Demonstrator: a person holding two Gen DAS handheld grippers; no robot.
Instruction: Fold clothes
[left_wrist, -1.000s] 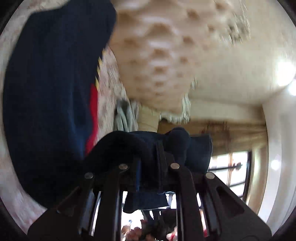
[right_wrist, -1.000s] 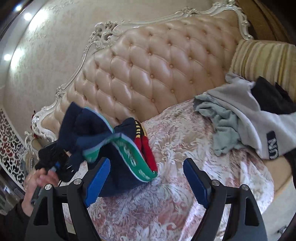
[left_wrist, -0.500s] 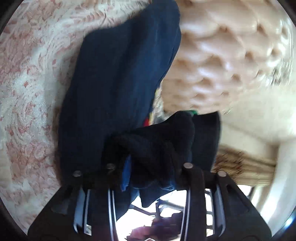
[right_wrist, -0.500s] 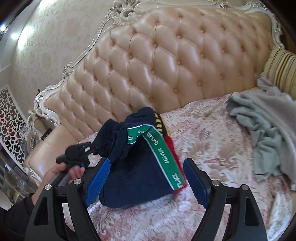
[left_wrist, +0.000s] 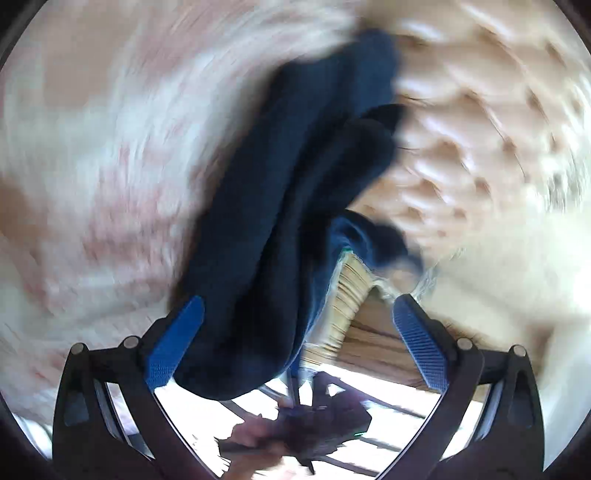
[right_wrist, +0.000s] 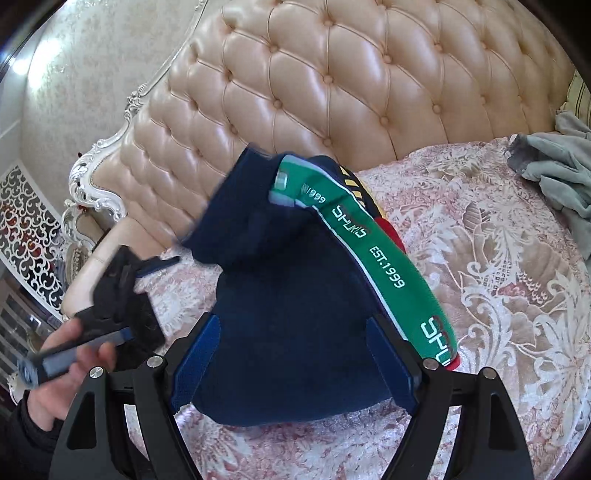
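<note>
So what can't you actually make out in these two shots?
- Left wrist view: motion blur smears the bedspread and headboard.
- Navy garment: its kind is unclear; it lies bunched, the right gripper covering its lower part.
- Grey clothes: cut off by the right wrist view's edge.
- Left gripper: open; contact with the cloth is unclear.

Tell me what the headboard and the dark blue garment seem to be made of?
Headboard: looks like glossy beige leather or a leather look-alike; buttoned tufts catch shiny highlights. Dark blue garment: soft matte knit, probably cotton jersey; it drapes in limp folds, with a green printed band.
</note>
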